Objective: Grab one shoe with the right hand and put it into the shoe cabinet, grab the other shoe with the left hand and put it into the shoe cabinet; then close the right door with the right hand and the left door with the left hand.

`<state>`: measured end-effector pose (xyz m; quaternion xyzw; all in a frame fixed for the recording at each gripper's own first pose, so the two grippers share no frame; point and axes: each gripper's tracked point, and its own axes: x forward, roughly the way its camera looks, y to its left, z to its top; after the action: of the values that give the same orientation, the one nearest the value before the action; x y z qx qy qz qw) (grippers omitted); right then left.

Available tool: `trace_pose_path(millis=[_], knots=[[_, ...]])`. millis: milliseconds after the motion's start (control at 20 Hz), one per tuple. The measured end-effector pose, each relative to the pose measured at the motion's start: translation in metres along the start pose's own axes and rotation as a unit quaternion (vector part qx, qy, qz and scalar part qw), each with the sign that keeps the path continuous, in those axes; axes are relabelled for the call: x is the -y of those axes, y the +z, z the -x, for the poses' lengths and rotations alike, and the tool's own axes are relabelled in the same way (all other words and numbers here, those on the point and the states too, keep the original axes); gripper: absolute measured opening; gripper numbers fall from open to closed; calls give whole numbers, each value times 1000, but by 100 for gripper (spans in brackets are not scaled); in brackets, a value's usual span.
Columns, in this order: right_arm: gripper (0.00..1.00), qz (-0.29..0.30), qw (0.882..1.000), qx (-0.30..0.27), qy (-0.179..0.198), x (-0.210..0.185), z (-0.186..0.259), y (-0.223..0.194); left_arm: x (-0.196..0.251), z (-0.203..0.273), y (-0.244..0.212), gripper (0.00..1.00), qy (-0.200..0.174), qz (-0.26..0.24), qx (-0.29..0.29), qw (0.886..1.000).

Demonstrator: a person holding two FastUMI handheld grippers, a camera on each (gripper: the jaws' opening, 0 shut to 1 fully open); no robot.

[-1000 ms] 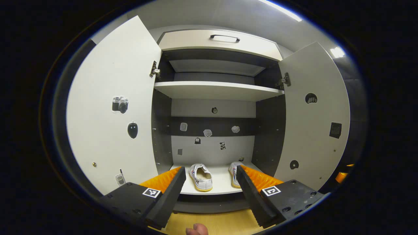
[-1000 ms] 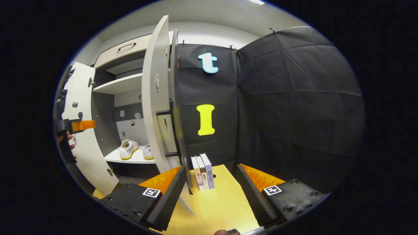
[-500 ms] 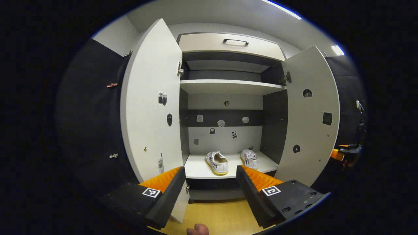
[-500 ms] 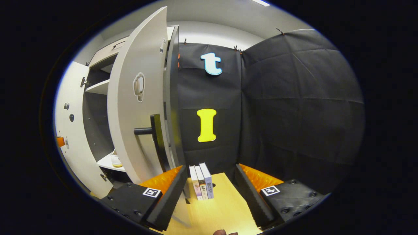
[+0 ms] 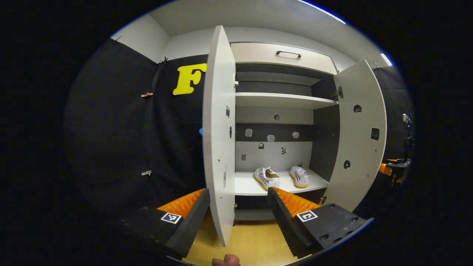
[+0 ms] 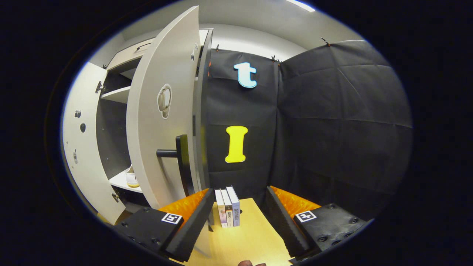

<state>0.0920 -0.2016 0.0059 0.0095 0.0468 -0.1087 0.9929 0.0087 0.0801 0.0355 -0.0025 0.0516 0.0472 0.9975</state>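
Observation:
Two white shoes (image 5: pixel 266 178) (image 5: pixel 299 176) sit side by side on the lower shelf (image 5: pixel 247 184) of the shoe cabinet. Both doors stand open. The left door (image 5: pixel 218 129) is seen nearly edge-on, and its lower edge hangs between the fingers of my open left gripper (image 5: pixel 238 214). The right door (image 5: pixel 360 133) swings out at the right, with the other gripper (image 5: pixel 393 168) far beyond it. In the right gripper view the right door (image 6: pixel 162 114) shows its outer face and dark handle (image 6: pixel 181 162). My right gripper (image 6: pixel 238 214) is open beside it. A shoe heel (image 6: pixel 132 178) peeks past the door.
Three books (image 6: pixel 227 206) stand upright on the yellow wooden floor (image 6: pixel 247 240) against the black cloth wall. An upper shelf (image 5: pixel 281 99) and a drawer with a dark handle (image 5: pixel 288 54) top the cabinet. Stickers dot the back panel and the doors.
My left gripper has pulled back and swung left, so the left door now shows edge-on between its fingers. My right gripper has shifted slightly beside the right door's outer face.

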Motion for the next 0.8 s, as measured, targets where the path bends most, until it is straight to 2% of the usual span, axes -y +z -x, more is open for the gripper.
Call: trace_pose_path(millis=[350,450,500,650,800], knots=[[97,-3,998,9,62,-82,17,3,-74,-6,-4,97,44,4,-2,999],[100,-16,995,4,97,-116,22,1,-89,-14,-10,97,51,1,-3,999],[97,-17,993,2,115,-133,26,1,-96,-19,-14,97,53,1,-7,999],[98,-9,991,20,135,-165,39,12,-113,-37,-25,97,58,0,-17,998],[98,-22,988,13,154,-190,52,13,-121,-55,-33,97,53,-9,-16,998]])
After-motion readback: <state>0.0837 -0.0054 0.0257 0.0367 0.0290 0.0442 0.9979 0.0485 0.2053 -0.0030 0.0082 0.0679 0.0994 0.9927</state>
